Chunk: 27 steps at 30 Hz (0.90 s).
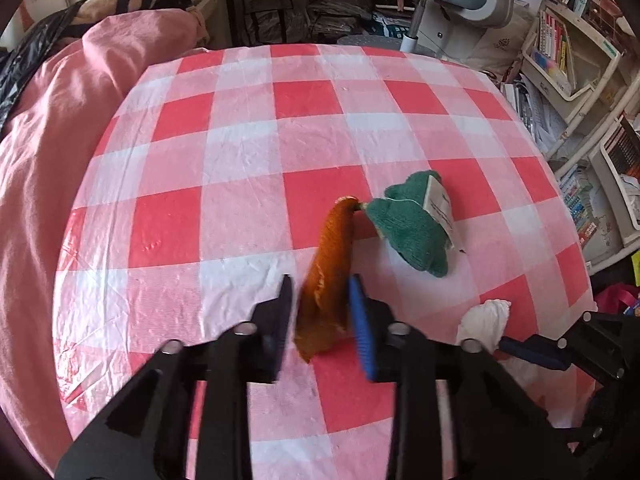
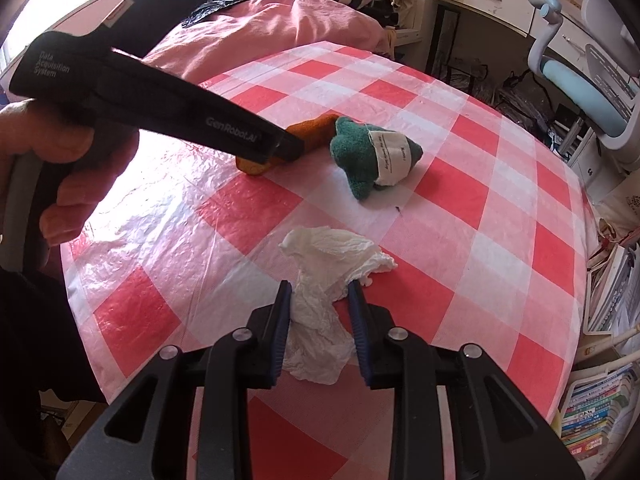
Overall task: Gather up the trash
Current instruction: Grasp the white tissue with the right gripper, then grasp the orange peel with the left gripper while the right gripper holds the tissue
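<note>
The toy carrot point(image 1: 328, 276) is pinched by the left gripper point(image 1: 320, 312), the tissue point(image 2: 320, 300) by the right gripper point(image 2: 320, 320); both should be lifted straight, grips kept firm.

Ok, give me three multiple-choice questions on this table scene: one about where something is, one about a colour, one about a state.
1. The white tissue lies:
A. between the right gripper's fingers
B. on the chair
C. under the toy

2. The plush carrot's leafy top is:
A. blue
B. green
C. yellow

3. The left gripper is:
A. wide open above bare cloth
B. closed on the carrot's orange body
C. holding the tissue

Answers: 1 A, the tissue sits between the blue pads; 2 B, the top is green; 3 B, its fingers flank and pinch the orange part.
</note>
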Each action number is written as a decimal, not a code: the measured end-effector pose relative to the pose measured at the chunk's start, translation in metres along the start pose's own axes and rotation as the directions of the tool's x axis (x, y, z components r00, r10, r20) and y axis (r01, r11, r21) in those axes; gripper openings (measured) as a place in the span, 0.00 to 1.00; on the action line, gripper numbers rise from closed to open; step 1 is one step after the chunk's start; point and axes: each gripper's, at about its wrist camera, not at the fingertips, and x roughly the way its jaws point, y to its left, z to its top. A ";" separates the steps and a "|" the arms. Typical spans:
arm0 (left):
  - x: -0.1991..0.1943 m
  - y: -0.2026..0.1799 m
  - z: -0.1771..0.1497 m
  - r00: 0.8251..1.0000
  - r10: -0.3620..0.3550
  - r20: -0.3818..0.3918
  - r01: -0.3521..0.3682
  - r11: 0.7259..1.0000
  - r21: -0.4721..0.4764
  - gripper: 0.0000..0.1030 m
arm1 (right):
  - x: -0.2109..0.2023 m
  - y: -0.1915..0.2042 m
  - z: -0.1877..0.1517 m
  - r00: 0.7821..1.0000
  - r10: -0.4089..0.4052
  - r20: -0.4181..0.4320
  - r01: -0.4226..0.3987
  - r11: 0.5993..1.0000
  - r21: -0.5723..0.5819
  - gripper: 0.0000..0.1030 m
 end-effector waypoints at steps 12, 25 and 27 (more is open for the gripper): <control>-0.101 0.030 -0.014 0.970 0.039 0.239 -0.025 0.998 -0.062 0.15 | -0.023 0.010 0.001 0.997 -0.035 0.068 0.035 0.999 0.000 0.15; -0.122 0.040 -0.039 0.966 0.017 0.256 -0.003 0.999 -0.054 0.15 | -0.029 0.047 -0.002 0.996 -0.071 0.061 0.074 0.996 -0.051 0.15; -0.124 0.042 -0.041 0.966 0.020 0.259 -0.005 0.998 -0.056 0.15 | -0.031 0.051 0.000 0.995 -0.077 0.069 0.081 0.995 -0.056 0.15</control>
